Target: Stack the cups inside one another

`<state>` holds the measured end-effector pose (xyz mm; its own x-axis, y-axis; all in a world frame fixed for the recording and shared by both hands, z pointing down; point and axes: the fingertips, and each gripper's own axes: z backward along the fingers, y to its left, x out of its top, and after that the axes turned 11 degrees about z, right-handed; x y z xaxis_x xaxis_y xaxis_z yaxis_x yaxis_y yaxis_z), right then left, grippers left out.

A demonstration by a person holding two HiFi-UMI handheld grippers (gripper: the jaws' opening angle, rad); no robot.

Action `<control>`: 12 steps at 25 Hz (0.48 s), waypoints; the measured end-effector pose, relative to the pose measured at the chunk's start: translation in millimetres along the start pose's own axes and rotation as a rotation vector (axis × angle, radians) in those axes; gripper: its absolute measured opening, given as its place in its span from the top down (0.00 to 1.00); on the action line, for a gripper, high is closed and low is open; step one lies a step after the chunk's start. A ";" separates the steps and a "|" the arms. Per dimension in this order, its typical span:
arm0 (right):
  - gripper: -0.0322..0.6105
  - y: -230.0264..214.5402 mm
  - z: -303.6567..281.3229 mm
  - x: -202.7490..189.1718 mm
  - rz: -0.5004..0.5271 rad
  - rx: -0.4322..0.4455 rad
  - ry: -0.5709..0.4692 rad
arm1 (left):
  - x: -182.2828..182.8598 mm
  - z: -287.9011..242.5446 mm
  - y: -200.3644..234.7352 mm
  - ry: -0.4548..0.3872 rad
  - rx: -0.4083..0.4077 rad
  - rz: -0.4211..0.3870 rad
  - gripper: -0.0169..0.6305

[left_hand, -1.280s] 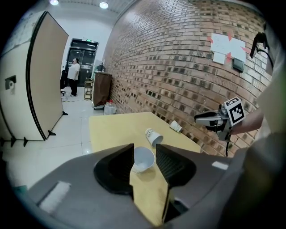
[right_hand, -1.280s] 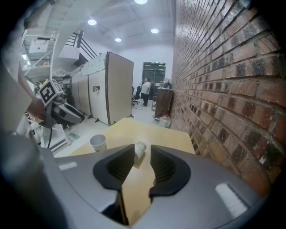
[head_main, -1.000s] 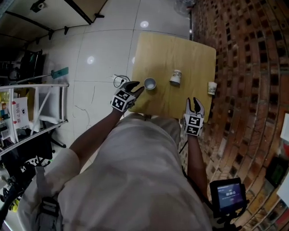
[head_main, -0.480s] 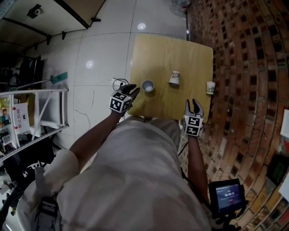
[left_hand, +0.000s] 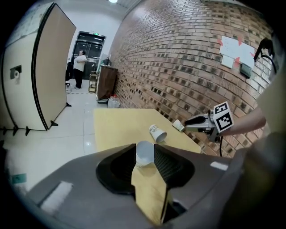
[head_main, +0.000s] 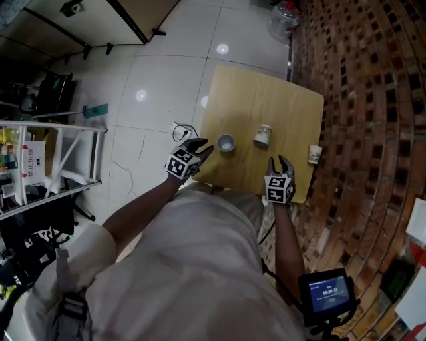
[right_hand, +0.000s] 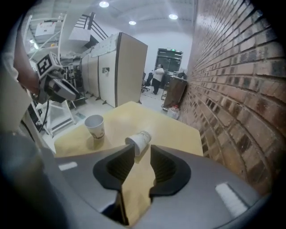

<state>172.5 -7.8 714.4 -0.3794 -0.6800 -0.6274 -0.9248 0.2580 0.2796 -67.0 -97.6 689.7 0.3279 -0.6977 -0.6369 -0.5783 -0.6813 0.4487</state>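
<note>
Three white paper cups are on the light wooden table [head_main: 253,93]. One cup [head_main: 226,142] [left_hand: 144,156] [right_hand: 95,126] stands upright near the table's left edge. A second cup [head_main: 262,135] [left_hand: 157,133] [right_hand: 139,141] lies on its side mid-table. The third cup [head_main: 315,154] [left_hand: 178,125] sits by the right edge. My left gripper [head_main: 207,148] [left_hand: 145,151] is open, its jaws have just been opening, and nothing is between them; the upright cup stands just beyond the tips. My right gripper [head_main: 279,162] [right_hand: 142,154] [left_hand: 199,122] is open and empty, and points at the tipped cup.
A brick wall [head_main: 373,100] runs close along the table's right side. White tiled floor [head_main: 153,86] lies to the left, with a white shelf frame [head_main: 60,160] and a cable [head_main: 178,126] near the table's left corner. A large bottle [head_main: 283,20] stands beyond the table.
The right gripper has sunk toward the table and rolled slightly. The left gripper has stayed beside the upright cup. The cups have not moved.
</note>
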 end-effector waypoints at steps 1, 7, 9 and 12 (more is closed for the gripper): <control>0.77 1.3 -9.2 -0.5 0.028 0.011 0.016 | 0.9 1.0 -1.0 -0.004 0.001 -0.010 0.75; 0.77 15.1 -57.8 -7.7 0.146 0.086 0.096 | -1.4 10.8 -9.0 0.011 0.005 -0.073 0.75; 0.77 20.2 -71.6 -10.9 0.154 0.107 0.118 | -6.0 13.5 -8.7 0.026 0.012 -0.094 0.75; 0.77 24.4 -86.0 -11.8 0.141 0.118 0.132 | -13.1 18.0 -7.6 0.042 0.022 -0.103 0.75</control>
<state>156.8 -52.5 791.1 -0.5054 -0.7135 -0.4852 -0.8627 0.4299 0.2664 -80.3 -79.3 683.5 0.4175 -0.6330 -0.6519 -0.5562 -0.7454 0.3676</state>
